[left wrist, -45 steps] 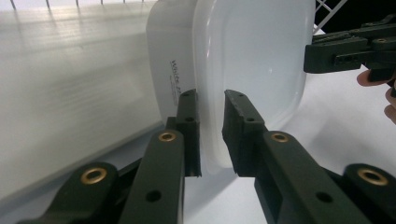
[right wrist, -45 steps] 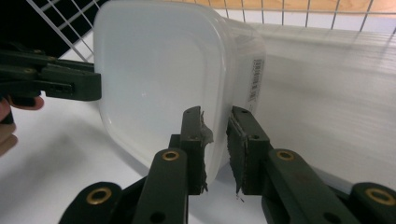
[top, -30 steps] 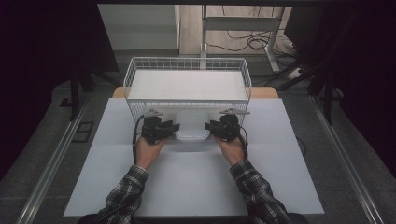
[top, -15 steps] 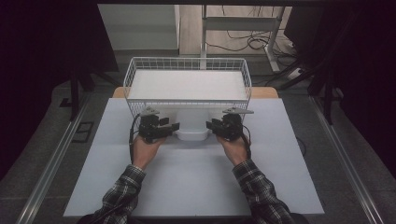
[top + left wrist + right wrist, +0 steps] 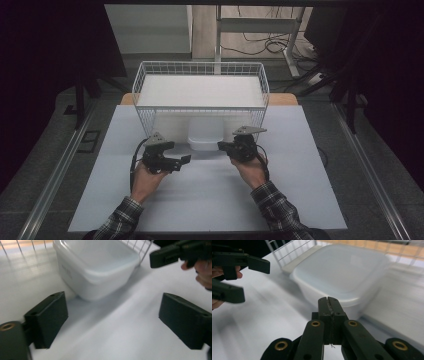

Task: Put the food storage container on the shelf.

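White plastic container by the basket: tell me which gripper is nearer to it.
Right. The right gripper, jaws shut, sits just beside the white container on its right. The left gripper, jaws open, is farther off, to its lower left in the high view.

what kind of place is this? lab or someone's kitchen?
Most likely a lab or recording workspace, not a kitchen: a white table ringed by dark curtains, loose cables on the floor, and a staged wire basket and white plastic tub between two hand-held grippers.
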A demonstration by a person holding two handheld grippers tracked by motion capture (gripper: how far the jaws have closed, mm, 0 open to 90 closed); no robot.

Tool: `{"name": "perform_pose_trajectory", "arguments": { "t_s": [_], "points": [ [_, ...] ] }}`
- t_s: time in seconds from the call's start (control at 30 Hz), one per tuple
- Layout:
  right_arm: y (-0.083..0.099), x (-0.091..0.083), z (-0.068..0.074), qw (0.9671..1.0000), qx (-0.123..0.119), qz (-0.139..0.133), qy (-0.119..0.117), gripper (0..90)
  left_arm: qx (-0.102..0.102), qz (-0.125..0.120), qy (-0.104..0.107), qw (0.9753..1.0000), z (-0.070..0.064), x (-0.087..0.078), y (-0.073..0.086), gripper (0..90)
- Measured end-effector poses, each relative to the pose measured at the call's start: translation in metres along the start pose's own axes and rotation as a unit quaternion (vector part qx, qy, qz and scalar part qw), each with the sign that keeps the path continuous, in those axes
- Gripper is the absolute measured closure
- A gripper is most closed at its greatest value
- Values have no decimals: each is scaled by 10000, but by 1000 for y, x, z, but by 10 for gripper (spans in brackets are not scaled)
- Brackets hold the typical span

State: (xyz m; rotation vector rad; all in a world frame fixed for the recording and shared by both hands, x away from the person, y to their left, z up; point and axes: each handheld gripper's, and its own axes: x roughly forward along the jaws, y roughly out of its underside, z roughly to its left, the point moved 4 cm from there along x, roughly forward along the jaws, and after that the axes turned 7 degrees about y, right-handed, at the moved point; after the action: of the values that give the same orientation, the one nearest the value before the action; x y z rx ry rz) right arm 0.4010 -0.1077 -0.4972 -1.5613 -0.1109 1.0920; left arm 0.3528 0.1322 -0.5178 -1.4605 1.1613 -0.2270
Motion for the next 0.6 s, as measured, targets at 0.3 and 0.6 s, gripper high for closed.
{"name": "perform_pose_trajectory", "arguments": {
  "t_s": [0.3,0.6],
  "points": [
    [7,27,15,9995,-158,267,-75,892,176,40,-97,9998,-18,-17,31,19],
    [5,49,16,9993,-119,356,-17,892,150,86,-104,9998,-27,-34,53,17]
  ]
}}
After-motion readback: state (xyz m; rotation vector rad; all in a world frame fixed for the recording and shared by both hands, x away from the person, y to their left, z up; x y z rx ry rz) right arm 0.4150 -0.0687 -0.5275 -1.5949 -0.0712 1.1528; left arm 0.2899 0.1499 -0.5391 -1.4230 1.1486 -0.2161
